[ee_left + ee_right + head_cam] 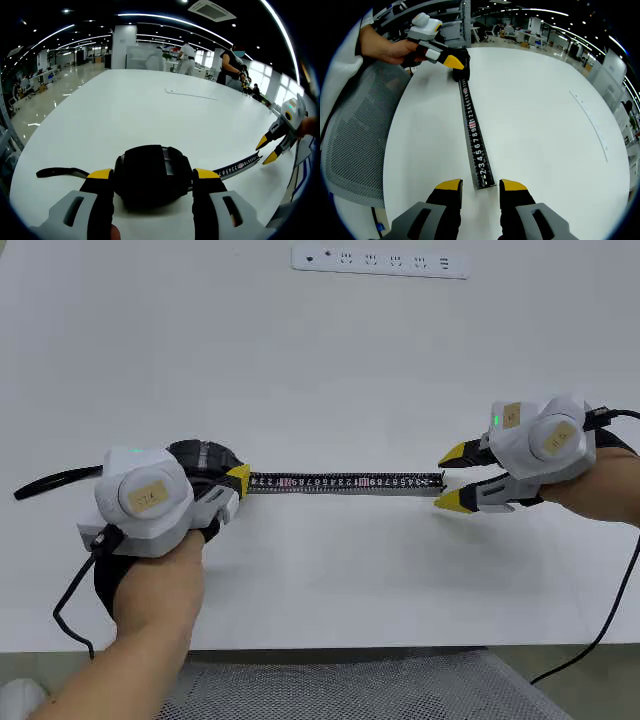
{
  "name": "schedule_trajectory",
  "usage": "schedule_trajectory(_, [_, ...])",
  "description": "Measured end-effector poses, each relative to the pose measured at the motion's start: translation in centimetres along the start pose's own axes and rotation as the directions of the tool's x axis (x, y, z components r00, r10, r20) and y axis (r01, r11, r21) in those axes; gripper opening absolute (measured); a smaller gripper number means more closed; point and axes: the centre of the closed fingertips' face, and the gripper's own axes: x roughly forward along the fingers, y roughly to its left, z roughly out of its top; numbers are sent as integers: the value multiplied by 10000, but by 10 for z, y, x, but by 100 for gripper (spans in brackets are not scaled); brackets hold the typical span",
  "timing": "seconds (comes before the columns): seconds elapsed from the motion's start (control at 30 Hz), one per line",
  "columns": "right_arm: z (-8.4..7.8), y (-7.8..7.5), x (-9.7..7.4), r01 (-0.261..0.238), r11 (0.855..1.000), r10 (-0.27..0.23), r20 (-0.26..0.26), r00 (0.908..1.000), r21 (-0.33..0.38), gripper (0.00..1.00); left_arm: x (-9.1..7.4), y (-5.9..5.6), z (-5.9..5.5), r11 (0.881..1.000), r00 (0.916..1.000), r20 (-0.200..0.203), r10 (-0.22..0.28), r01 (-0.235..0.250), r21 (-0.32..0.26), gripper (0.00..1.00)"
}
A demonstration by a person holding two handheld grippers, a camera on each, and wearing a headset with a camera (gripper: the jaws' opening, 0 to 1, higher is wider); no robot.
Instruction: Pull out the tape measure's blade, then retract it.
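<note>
The work surface was a plain white table (pixel 330 370), matt and unmarked, with 1 white power strip (pixel 380 260) lying flat near its far edge and 1 grey mesh chair (pixel 330 685) at the near edge. The left gripper view showed a large open-plan hall behind the table, with long ceiling light strips, a glossy floor and several people standing at the far side. The tape measure (pixel 205 462) had a rounded black case, which rested on the table at the person's left. The left gripper (pixel 153 175) had its 2 yellow-tipped jaws pressed against opposite sides of that case, clamping it. A black wrist strap (pixel 55 481) trailed from the case across the table. The blade (pixel 345 482) was dark with white numerals, drawn out and lying flat in a straight line toward the right. Its end lay between the jaws of the right gripper (pixel 447 481), which stood spread, with a gap visible on each side of the blade in the right gripper view. Count: 1 tape measure, 1 blade, 1 strap, 2 grippers, 2 black cables (pixel 612 610), 1 power strip, 1 chair.
</note>
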Motion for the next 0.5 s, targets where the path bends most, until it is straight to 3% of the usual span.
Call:
schedule_trajectory(0.37, [-4, -2, 7, -446, 9984, 435, -320, 9985, -336, 19, 1, 0, 0, 10000, 10000, -7, 17, -17, -6, 59])
schedule_trajectory(0.5, [-4, -4, 8, -400, 9985, 388, -343, 9987, -363, 16, 1, 0, 0, 10000, 10000, -34, 23, -23, -12, 59])
